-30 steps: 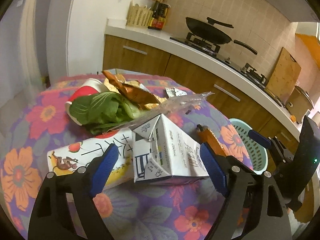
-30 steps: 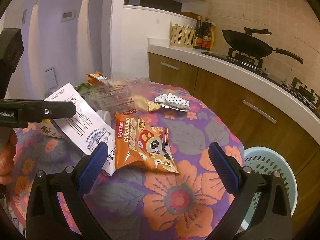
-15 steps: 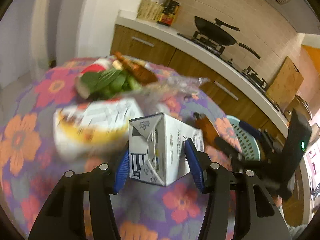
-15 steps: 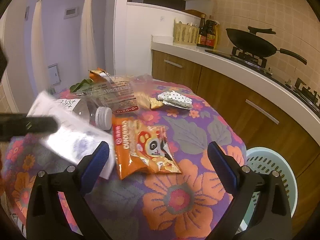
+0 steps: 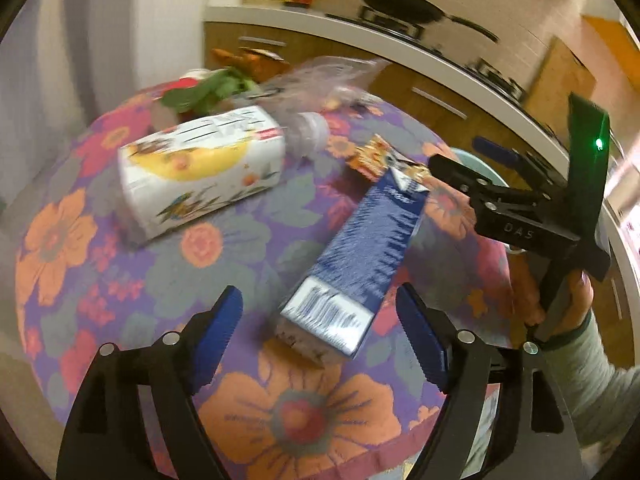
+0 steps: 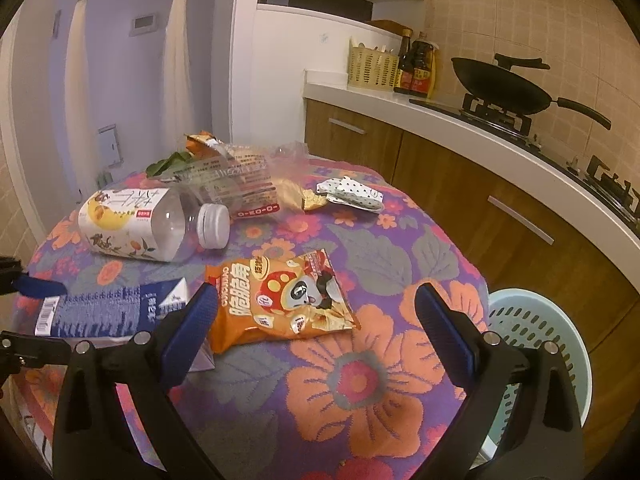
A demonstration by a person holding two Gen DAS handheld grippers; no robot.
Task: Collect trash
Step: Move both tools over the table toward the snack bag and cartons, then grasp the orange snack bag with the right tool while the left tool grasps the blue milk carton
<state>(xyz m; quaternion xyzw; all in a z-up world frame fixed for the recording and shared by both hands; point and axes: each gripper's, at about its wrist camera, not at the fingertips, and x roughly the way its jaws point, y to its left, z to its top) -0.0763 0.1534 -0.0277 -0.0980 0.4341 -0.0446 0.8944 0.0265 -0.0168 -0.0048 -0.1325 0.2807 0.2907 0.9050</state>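
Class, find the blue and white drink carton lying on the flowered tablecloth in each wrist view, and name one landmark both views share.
Left wrist view: the blue and white drink carton lies centre, between the open fingers.
Right wrist view: it lies at the lower left.
Shared landmark: the clear plastic bottle with a white cap.

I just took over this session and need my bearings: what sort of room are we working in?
Most likely a home kitchen. A wok sits on a gas stove set in a white counter over wood cabinets, with sauce bottles nearby. The trash lies on a table with a floral cloth.
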